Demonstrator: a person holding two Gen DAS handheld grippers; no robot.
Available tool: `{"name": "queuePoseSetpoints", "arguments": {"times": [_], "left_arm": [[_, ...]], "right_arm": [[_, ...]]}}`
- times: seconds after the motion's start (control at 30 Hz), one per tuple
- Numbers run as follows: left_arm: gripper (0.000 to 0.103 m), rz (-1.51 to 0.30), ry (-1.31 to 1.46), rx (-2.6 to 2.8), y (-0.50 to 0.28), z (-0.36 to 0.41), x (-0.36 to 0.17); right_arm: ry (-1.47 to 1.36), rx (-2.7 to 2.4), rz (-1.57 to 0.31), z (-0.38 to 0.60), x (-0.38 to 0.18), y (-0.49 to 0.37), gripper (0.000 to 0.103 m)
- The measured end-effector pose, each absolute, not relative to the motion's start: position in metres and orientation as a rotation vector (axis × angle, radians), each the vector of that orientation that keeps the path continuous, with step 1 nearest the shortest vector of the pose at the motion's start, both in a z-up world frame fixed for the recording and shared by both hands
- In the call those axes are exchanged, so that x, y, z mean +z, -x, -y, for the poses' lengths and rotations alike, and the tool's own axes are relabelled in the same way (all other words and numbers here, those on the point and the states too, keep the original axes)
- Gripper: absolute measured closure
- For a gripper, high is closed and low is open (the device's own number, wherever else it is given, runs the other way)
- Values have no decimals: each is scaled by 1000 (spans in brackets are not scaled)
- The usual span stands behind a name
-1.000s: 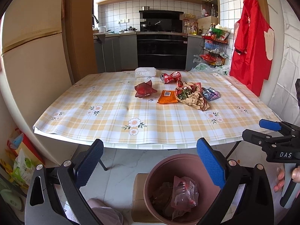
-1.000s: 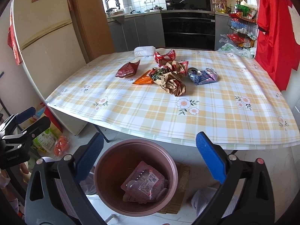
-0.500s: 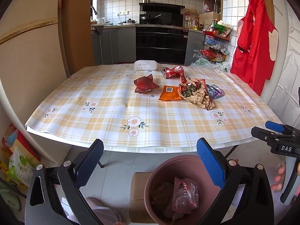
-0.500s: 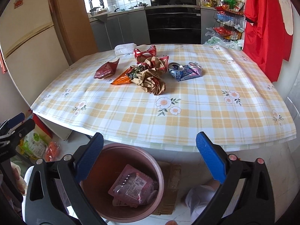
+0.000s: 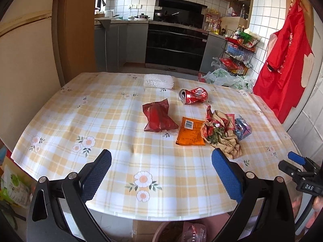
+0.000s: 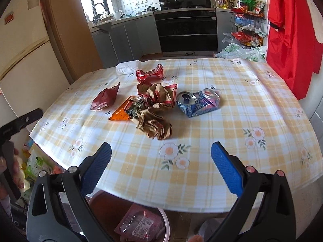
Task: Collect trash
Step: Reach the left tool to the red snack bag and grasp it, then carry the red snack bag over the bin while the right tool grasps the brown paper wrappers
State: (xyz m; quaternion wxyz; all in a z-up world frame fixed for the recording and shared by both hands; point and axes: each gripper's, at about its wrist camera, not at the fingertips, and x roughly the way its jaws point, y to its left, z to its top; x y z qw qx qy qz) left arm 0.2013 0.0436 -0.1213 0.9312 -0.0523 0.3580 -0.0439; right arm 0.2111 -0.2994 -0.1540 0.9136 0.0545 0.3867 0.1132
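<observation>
Trash lies mid-table on the checked cloth: a dark red wrapper (image 5: 158, 119) (image 6: 105, 99), an orange packet (image 5: 190, 134) (image 6: 120, 113), crumpled brown paper (image 5: 222, 135) (image 6: 154, 111), a crushed red can (image 5: 193, 95) (image 6: 149, 73) and a crushed blue can (image 5: 242, 128) (image 6: 198, 102). My left gripper (image 5: 161, 178) is open over the table's near edge, nothing between its blue pads. My right gripper (image 6: 161, 176) is open too, short of the brown paper. A pink bin (image 6: 163, 217) (image 5: 159, 234) with a plastic pack inside sits below the table edge.
A folded white cloth (image 5: 158, 80) lies at the far side of the table (image 5: 60, 129). A fridge (image 6: 22, 60) stands at the left and a red apron (image 5: 282, 64) hangs at the right. Bags and packets (image 6: 36, 163) clutter the floor by the left corner.
Both grippers have risen and moved forward from above the bin to over the table's near edge. The bin has slid almost out of view. Both stay open.
</observation>
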Motion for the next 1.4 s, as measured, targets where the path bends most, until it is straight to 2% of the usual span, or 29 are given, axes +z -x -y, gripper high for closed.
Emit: {"name": "queuePoseSetpoints", "arguments": {"times": [0.37,0.67,0.7,0.73,0.77,0.8,0.93,1.03,1.3,1.37,1.4], "left_arm": [[6,-905,155,-77,-365,-36,-183],[6,-1011,162,-41,-420,-35,-236],[14,-1010,164,-42,-420,-36,-239],[28,-1012,161,-43,-419,-37,-241],[35,-1017,160,-46,-417,-38,-243],[50,-1025,155,-47,-415,-38,-245],[64,-1002,111,-64,-403,-42,-241],[68,-969,123,-63,-391,-50,-232],[69,-854,159,-47,-337,-68,-193],[69,-837,163,-55,-320,-68,-184],[69,-826,162,-63,-311,-68,-180]], "right_arm": [[-69,148,-867,303,-189,-275,6],[-63,189,-856,276,-203,-305,6],[-54,198,-856,272,-205,-308,6],[-45,207,-853,268,-205,-311,6],[-31,215,-843,263,-206,-314,6],[-19,223,-838,259,-207,-316,6],[25,269,-829,242,-215,-327,6],[27,286,-843,234,-222,-338,6],[100,261,-942,218,-249,-355,7],[80,270,-946,222,-249,-352,11],[62,275,-952,224,-248,-350,19]]}}
